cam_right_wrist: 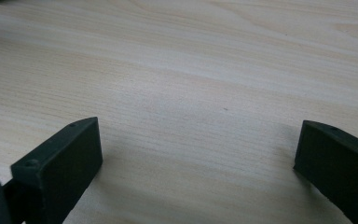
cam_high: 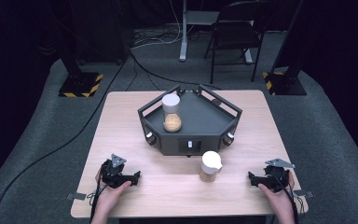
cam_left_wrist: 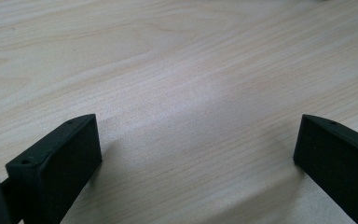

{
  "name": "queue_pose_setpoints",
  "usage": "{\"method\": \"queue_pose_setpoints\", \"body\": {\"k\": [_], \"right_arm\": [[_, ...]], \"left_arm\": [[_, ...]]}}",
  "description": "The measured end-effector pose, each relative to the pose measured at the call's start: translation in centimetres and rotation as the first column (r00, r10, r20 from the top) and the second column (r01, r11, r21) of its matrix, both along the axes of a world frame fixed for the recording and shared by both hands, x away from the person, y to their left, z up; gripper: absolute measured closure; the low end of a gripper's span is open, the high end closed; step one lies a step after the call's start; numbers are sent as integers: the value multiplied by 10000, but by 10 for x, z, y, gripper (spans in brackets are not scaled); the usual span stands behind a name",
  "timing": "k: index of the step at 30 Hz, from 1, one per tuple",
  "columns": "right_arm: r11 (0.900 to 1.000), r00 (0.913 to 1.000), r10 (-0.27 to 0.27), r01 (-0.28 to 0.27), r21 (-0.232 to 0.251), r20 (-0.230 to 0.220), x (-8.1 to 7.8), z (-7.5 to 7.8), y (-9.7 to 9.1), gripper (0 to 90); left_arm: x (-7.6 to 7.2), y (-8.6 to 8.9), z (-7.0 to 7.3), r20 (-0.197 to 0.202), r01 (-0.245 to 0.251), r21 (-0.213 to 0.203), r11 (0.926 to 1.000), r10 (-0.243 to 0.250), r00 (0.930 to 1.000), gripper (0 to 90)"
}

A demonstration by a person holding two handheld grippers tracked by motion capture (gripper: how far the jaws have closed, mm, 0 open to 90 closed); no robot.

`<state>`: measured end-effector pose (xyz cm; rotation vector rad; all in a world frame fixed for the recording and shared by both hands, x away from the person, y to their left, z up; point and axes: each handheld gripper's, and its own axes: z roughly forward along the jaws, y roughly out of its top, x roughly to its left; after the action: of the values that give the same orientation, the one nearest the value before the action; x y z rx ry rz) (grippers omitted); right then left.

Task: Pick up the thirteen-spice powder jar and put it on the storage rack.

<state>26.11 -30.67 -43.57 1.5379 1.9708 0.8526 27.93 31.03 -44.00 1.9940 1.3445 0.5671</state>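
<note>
A dark grey angular tray [cam_high: 214, 122] stands at the back middle of the wooden table [cam_high: 121, 126]. Inside it, at its left, is a white-capped jar [cam_high: 171, 113] with tan contents. A second white-capped jar [cam_high: 210, 166] with tan contents stands on the table just in front of the tray. My left gripper [cam_high: 136, 177] rests near the front left, held by a hand, its jaws pointing right. In the left gripper view my left gripper [cam_left_wrist: 198, 140] is open over bare wood. My right gripper [cam_high: 251, 178] lies at the front right, and the right gripper view shows the right gripper [cam_right_wrist: 198, 142] open with nothing between its fingers.
Beyond the table, a folding chair [cam_high: 235, 32] and a white stand leg [cam_high: 183, 32] are on grey carpet. Black posts with hazard-striped bases [cam_high: 80, 84] flank the far corners, and cables run across the floor.
</note>
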Motion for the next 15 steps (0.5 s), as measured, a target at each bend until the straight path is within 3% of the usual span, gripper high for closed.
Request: {"method": "queue_pose_setpoints", "body": {"k": [10,15], "right_arm": [[9999,10000,-91,91,51,-15,-1,0,1,9],[9988,10000,-16,14,480,38,-4,1,-6,62]], "left_arm": [[0,0,0,7,-3,10,10000,3,10000,0],[0,0,0,6,-2,10,10000,2,10000,0]]}}
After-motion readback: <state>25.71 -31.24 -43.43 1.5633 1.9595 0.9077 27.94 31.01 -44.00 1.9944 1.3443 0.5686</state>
